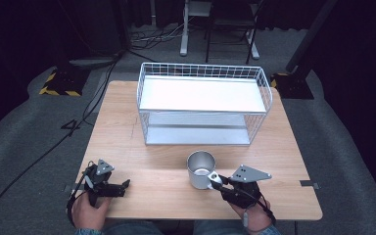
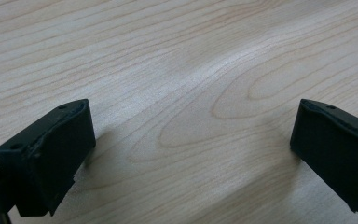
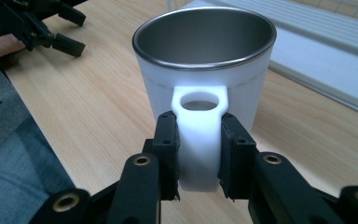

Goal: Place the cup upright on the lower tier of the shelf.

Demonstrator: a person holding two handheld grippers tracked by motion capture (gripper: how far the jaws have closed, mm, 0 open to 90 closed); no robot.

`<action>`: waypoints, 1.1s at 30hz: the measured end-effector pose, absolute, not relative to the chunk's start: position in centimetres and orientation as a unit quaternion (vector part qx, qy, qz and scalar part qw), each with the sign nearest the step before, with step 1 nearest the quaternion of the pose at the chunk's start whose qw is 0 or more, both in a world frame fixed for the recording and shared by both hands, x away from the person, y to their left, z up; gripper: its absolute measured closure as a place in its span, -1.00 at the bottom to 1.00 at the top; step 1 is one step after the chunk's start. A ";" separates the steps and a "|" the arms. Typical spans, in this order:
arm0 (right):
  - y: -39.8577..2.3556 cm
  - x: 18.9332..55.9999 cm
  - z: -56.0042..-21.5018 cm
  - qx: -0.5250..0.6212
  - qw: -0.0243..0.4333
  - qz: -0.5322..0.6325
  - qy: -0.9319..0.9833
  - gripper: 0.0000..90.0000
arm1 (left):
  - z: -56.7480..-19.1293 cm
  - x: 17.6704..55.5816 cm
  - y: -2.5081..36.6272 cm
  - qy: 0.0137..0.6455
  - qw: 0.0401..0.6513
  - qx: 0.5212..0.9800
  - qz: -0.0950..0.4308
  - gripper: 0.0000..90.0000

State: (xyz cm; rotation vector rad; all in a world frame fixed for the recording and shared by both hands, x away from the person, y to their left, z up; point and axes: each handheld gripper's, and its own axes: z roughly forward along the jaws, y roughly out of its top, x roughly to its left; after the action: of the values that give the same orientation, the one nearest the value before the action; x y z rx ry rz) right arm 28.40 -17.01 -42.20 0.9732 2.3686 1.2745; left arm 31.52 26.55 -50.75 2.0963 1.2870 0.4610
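From above we see the mug (image 1: 201,169) on the table (image 1: 127,147) at 6 o'clock of the rack (image 1: 203,103), our left gripper (image 2: 193,140) gaping over bare wood, and our right gripper (image 3: 199,149) clenched on the handle (image 3: 199,135), where an off-centre lift could swing the mug.

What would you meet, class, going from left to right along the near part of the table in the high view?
Left tongs held open on the bare wood → metal mug standing upright → right tongs shut on the mug's handle, with the hand behind them.
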 end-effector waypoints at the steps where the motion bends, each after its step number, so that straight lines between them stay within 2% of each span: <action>1: -17.0 28.5 -42.0 0.338 0.142 0.442 0.819 0.59 | -50.8 31.5 26.5 0.488 0.314 0.795 0.175 -0.99; 10: -17.2 30.1 -40.8 0.349 0.151 0.451 0.808 0.59 | -50.7 31.6 26.6 0.491 0.313 0.794 0.175 -0.99; 33: -17.7 39.3 -40.1 0.428 0.195 0.464 0.750 0.59 | -50.7 31.7 26.6 0.490 0.313 0.795 0.175 -0.99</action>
State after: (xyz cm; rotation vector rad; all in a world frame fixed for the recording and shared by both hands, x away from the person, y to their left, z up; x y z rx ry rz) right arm 39.33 -17.66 -40.07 1.2008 2.1037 1.3022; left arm 31.71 26.59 -50.73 2.0965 1.2920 0.4615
